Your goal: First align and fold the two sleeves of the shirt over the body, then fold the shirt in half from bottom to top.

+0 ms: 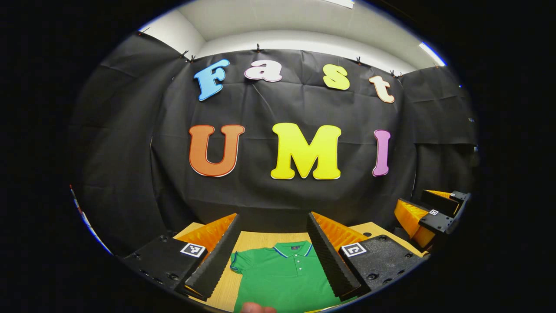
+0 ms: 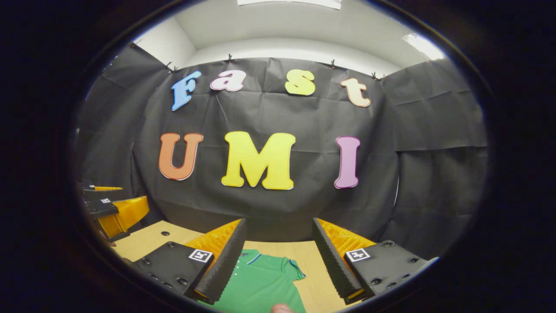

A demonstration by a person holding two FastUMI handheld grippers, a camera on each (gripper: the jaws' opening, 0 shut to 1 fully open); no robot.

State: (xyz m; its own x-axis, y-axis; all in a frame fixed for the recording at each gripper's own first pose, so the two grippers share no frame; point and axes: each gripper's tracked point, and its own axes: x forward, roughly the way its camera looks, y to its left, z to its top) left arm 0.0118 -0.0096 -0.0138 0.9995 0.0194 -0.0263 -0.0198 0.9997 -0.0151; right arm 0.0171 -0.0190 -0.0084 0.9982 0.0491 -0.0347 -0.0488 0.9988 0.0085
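Shirt (image 1: 282,278), green with a striped collar and a buttoned placket, lay flat on the wooden table (image 1: 256,240), collar toward the black cloth wall (image 1: 278,108). In the left gripper view it sat between the left gripper's (image 1: 274,254) two fingers, collar and one short sleeve (image 1: 238,263) spread out sideways on the wood in plain sight. Left gripper was released, fingers spread wide apart, nothing between them, held above the shirt and not touching it. A fingertip (image 1: 257,308) poked in at the bottom edge of that view, over the green fabric.

Same view also caught the right gripper (image 1: 428,217) off at the right edge, above the table's far side; whether it was released or clenched could not be told from there.

Right gripper view showed the shirt (image 2: 260,282) from the other side: the collar partly hidden behind one finger, the opposite short sleeve (image 2: 295,268) lying out on bare wood. Right gripper (image 2: 279,261) was released too, fingers well apart and gripping nothing, above the table. Another fingertip (image 2: 282,308) showed at the bottom of that view. The left gripper (image 2: 115,208) appeared at the left edge here, over a table corner with a small hole (image 2: 164,233) in the wood.

Both sleeves lay out flat, not folded over the body. Lower part of the shirt ran out of sight below both views. White ceiling (image 2: 286,26) with light strips sat above the cloth wall.
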